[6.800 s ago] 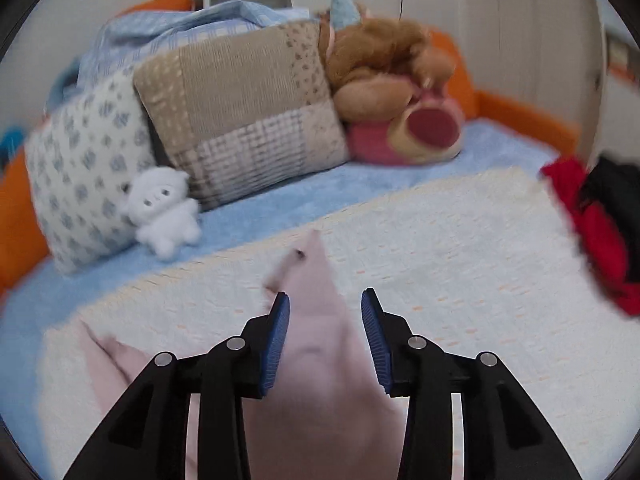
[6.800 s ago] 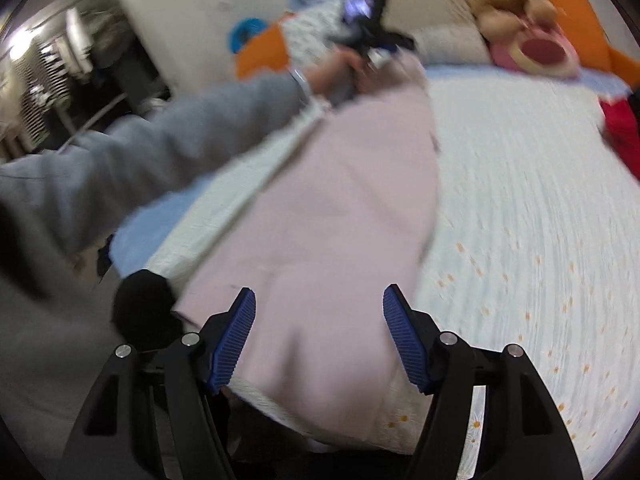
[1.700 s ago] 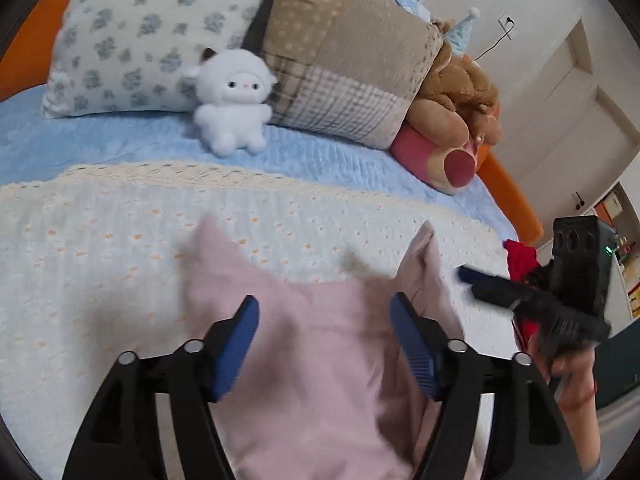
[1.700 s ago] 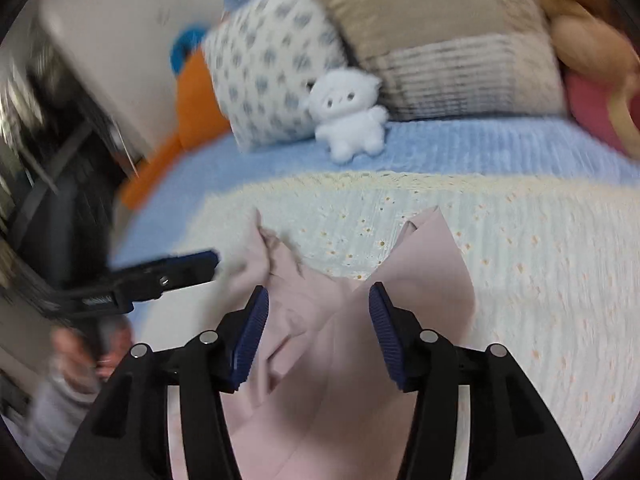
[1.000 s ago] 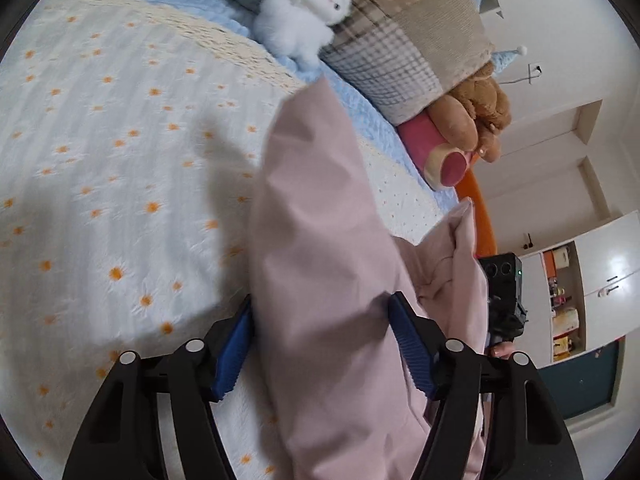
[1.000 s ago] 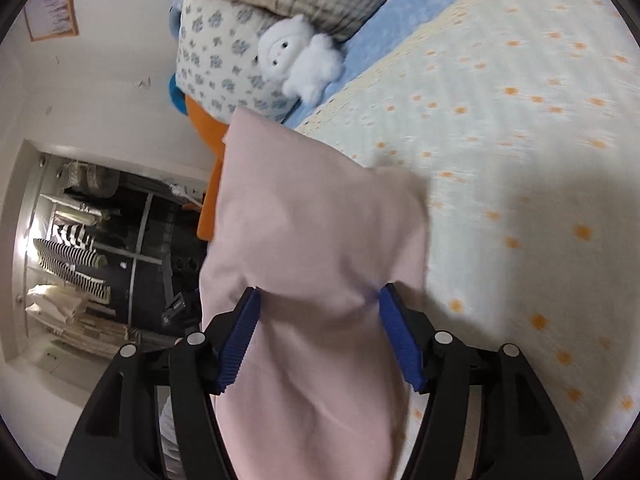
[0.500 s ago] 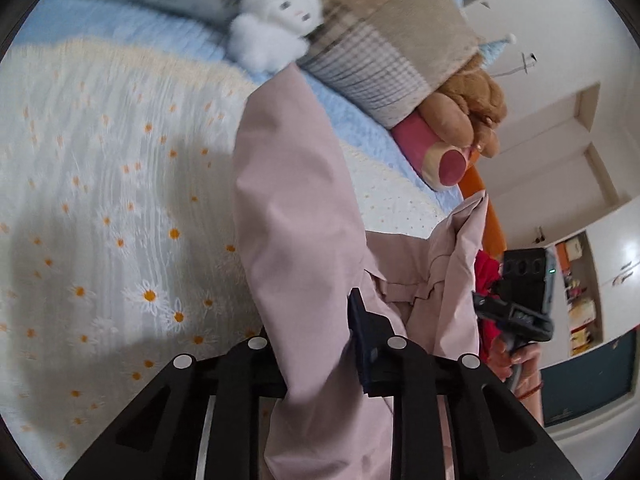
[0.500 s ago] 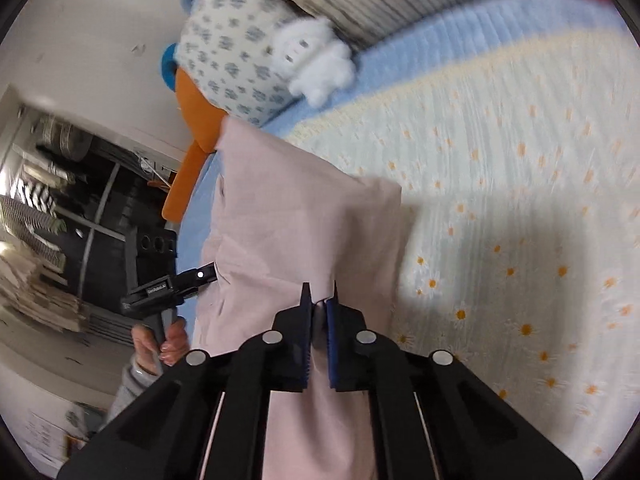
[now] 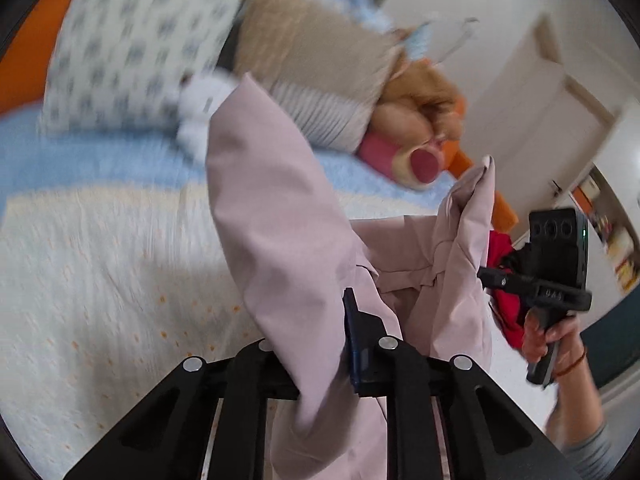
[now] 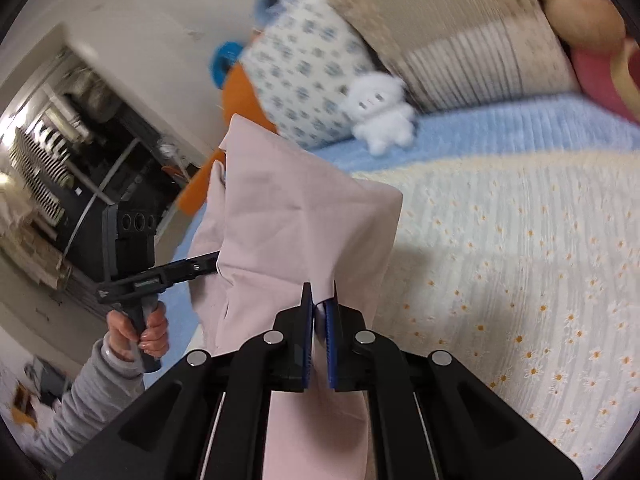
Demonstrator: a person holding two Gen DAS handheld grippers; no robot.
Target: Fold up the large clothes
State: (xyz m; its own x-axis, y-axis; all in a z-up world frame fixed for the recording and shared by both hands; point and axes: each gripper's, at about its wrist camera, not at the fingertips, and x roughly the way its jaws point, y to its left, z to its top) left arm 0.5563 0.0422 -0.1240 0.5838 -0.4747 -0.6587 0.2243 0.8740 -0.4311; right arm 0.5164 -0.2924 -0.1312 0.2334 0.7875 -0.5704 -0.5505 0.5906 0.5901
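Observation:
A large pale pink garment [image 9: 272, 208] hangs lifted above the daisy bedspread [image 9: 100, 264], stretched between both grippers. My left gripper [image 9: 338, 312] has a fold of this cloth between its jaws, which are closing on it; the cloth hides its left finger. From the right wrist view, the garment [image 10: 292, 216] rises in front of my right gripper [image 10: 318, 300], whose blue pads are shut on its edge. Each view shows the other gripper pinching the far corner: the right gripper [image 9: 486, 274] and the left gripper [image 10: 214, 259], each held by a hand.
Pillows [image 9: 132, 52], a white plush toy [image 10: 382, 114] and a brown bear on a pink plush [image 9: 416, 120] line the bed's head. Red clothing [image 9: 508, 312] lies at the bed's right edge. An open wardrobe [image 10: 60, 152] stands off the left side.
Both grippers went from open around the pink cloth to closed on it. Both hands rose and rolled, lifting the garment off the bedspread.

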